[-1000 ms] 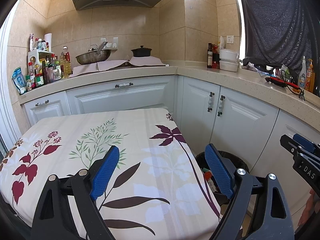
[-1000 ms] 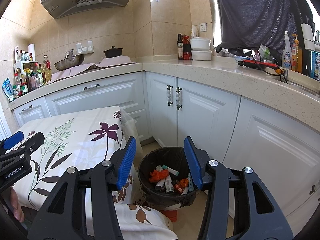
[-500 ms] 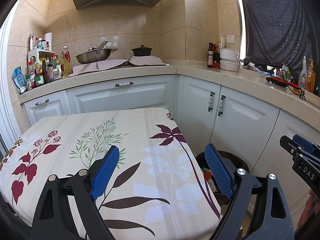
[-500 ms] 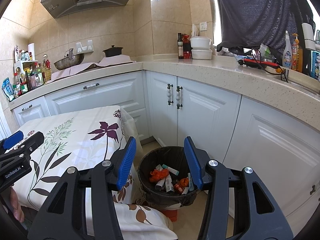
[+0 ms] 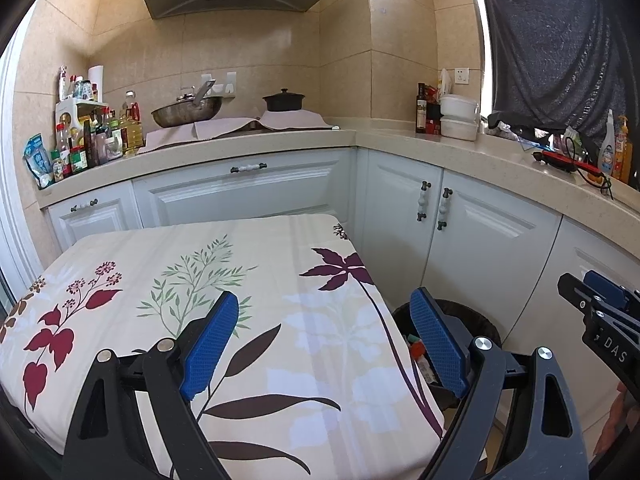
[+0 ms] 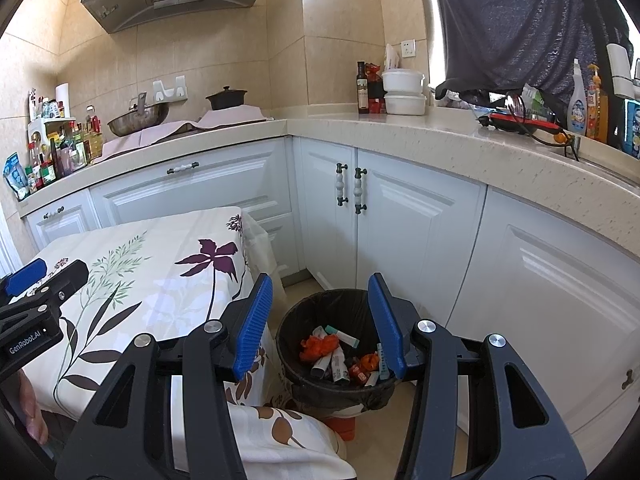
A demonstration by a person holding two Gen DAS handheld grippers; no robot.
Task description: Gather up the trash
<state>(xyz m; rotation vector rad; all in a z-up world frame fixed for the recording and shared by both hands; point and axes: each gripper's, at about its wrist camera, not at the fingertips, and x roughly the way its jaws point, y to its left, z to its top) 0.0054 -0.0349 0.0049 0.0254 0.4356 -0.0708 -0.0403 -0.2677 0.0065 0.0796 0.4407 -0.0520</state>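
A black-lined trash bin [image 6: 320, 312] stands on the floor by the table's right edge. It holds several wrappers and tubes [image 6: 340, 354]. My right gripper [image 6: 320, 316] is open and empty, held above the bin. My left gripper [image 5: 324, 336] is open and empty over the floral tablecloth [image 5: 200, 280]; the bin's rim [image 5: 476, 318] shows behind its right finger. No loose trash shows on the tablecloth. Each gripper shows at the edge of the other's view.
White cabinets [image 6: 400, 220] and a beige L-shaped counter [image 6: 440, 136] surround the table and bin. On the counter stand a wok [image 5: 186, 110], a black pot [image 5: 283, 100], condiment bottles [image 5: 80, 140] and white containers [image 6: 404, 92]. A dark curtain [image 5: 560, 40] hangs at right.
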